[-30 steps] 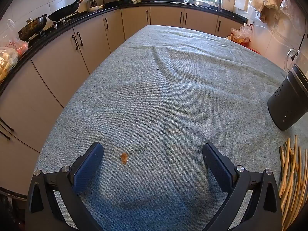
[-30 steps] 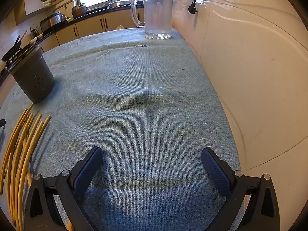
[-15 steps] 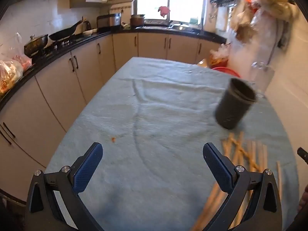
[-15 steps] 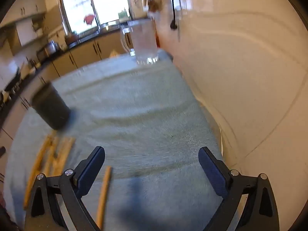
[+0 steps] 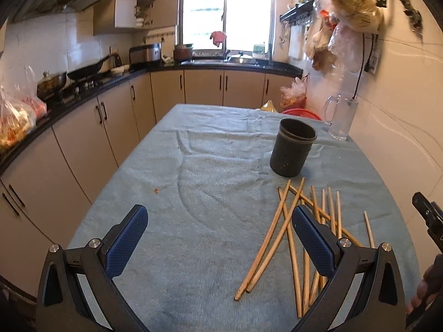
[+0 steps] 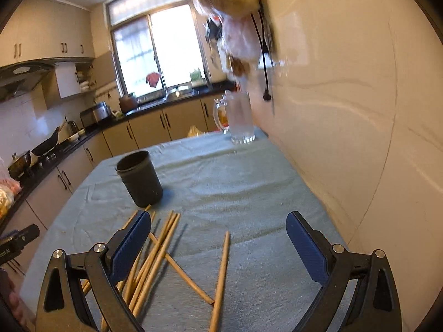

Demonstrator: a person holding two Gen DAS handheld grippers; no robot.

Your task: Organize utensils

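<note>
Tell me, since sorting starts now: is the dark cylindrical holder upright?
Upright: the dark cylindrical holder stands on its base, open rim up, on the cloth.

Honestly there's nothing readable here. The only thing that looks like lettering is a bit of white print on the black device (image 6: pixel 16 242) poking in at the left edge of the right wrist view, and it's too small and cut off to make out. The green-and-white carton (image 5: pixel 259 51) on the sill by the window (image 5: pixel 225 11) has some kind of label, same with the bags (image 5: pixel 16 116) left of the window, but both are just blurry colour.
</note>
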